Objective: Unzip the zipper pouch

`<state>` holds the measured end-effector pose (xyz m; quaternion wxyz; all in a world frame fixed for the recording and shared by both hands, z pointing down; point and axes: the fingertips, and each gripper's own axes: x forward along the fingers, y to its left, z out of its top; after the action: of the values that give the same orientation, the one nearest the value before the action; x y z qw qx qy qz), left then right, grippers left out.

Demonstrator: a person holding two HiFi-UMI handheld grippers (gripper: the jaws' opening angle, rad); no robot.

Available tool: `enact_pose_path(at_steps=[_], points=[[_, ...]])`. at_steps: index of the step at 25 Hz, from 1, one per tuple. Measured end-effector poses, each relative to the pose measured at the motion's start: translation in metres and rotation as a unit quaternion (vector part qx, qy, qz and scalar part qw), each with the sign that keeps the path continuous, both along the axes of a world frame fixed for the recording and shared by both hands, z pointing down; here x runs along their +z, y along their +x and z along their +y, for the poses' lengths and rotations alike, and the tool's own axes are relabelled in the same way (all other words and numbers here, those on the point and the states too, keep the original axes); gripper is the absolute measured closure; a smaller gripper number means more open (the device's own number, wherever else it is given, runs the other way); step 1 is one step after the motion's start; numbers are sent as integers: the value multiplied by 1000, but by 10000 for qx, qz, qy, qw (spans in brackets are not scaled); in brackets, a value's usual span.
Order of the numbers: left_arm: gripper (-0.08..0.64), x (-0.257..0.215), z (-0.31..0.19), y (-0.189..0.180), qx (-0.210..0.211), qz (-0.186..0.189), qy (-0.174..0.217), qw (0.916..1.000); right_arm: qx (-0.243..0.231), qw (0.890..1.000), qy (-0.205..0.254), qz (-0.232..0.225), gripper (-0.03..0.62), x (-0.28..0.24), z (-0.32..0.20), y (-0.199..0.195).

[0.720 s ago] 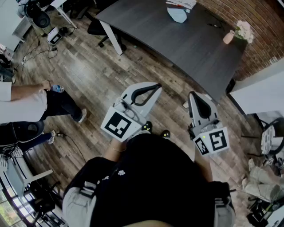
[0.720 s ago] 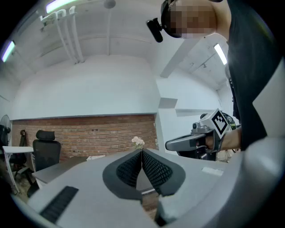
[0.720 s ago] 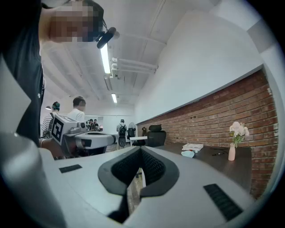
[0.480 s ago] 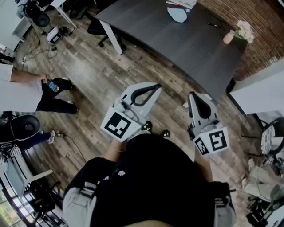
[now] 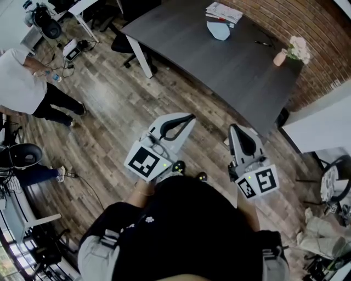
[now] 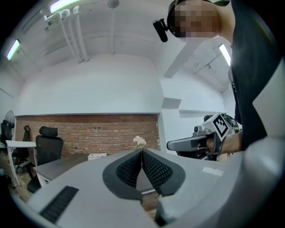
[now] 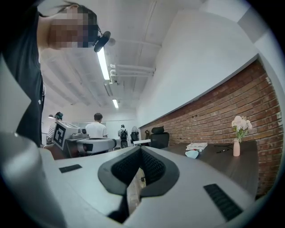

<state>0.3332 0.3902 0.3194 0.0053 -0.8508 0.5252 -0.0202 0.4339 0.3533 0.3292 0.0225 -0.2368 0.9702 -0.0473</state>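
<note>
The light blue zipper pouch (image 5: 219, 30) lies on the far end of the dark table (image 5: 230, 66), and also shows small in the right gripper view (image 7: 192, 154). Both grippers are held level over the wooden floor, well short of the table. My left gripper (image 5: 192, 116) is shut with nothing between its ribbed pads (image 6: 151, 167). My right gripper (image 5: 232, 127) is likewise shut and empty, its pads (image 7: 153, 167) closed together. Each gripper shows in the other's view: the right one (image 6: 171, 144), the left one (image 7: 111, 142).
On the table stand a pink vase with flowers (image 5: 296, 49), a stack of papers (image 5: 224, 11) and a pen (image 5: 262, 43). A person in a white shirt (image 5: 27, 88) walks at the left. A brick wall (image 5: 323, 33) and a white desk (image 5: 323, 123) are at the right.
The person in the white shirt has walked up and away at the left. The head view has shifted, so the table sits lower in the frame. Both grippers have stayed shut and close together.
</note>
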Motion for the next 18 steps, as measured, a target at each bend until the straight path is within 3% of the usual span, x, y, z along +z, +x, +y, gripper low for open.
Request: enact_pose_path(at_steps=[18], points=[[554, 17, 8, 38, -519, 4, -285, 9982, -354, 9987, -297, -230, 592, 23, -7, 45]])
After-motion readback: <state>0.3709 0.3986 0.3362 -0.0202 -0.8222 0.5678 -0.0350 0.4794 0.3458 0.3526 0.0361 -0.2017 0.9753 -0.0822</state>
